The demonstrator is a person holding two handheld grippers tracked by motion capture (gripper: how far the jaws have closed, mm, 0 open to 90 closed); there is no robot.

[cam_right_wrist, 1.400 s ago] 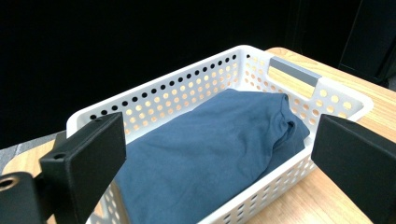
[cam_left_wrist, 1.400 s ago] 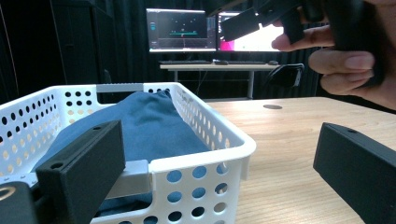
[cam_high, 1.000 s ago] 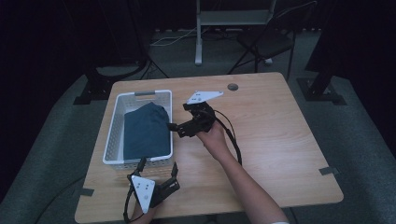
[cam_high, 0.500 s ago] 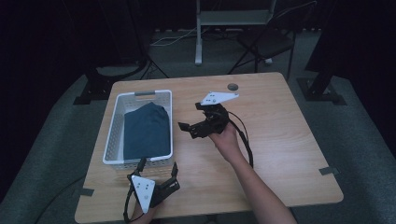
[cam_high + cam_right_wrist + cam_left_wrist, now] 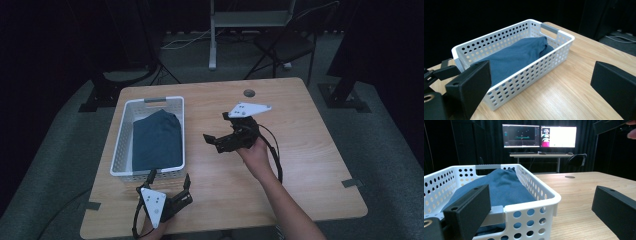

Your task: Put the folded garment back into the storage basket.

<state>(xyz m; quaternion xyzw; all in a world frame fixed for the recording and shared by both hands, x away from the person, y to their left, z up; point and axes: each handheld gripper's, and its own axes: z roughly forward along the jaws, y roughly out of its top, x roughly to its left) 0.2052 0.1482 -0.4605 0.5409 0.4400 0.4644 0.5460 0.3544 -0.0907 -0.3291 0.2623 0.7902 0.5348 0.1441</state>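
One blue folded cloth (image 5: 156, 141) lies inside the white perforated basket (image 5: 176, 131) on the wooden table (image 5: 310, 150) | my right gripper (image 5: 218, 140) is held above the table just beside the basket's long side, jaws spread wide, empty | my left gripper (image 5: 169, 180) sits at the basket's near end, jaws wide, empty

basket (image 5: 529, 72): white perforated plastic | cloth (image 5: 519, 58): matt blue | table (image 5: 564, 90): smooth wood
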